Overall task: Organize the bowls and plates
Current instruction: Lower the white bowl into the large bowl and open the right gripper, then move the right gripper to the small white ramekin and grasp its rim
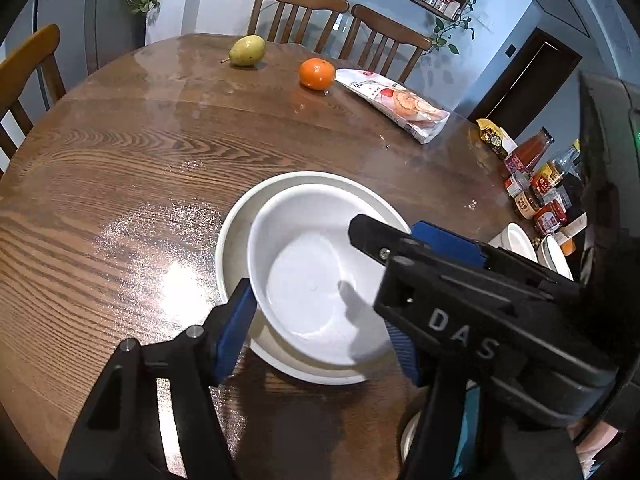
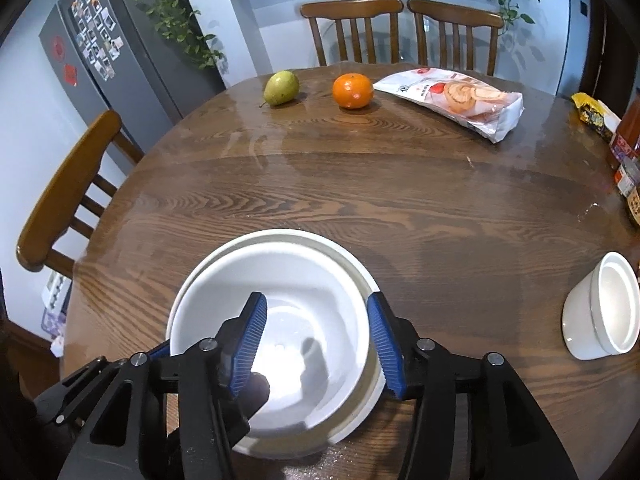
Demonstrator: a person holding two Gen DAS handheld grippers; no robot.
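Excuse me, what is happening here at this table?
A person is stacking dishes with two handheld grippers. A white bowl already sits inside a bigger one on the wooden table. The right gripper straddles its rim, jaws open. The left gripper brackets the bowl.

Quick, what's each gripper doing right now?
Left gripper: around the inner bowl; whether it grips cannot be told.
Right gripper: open, pads either side of the inner bowl's rim.
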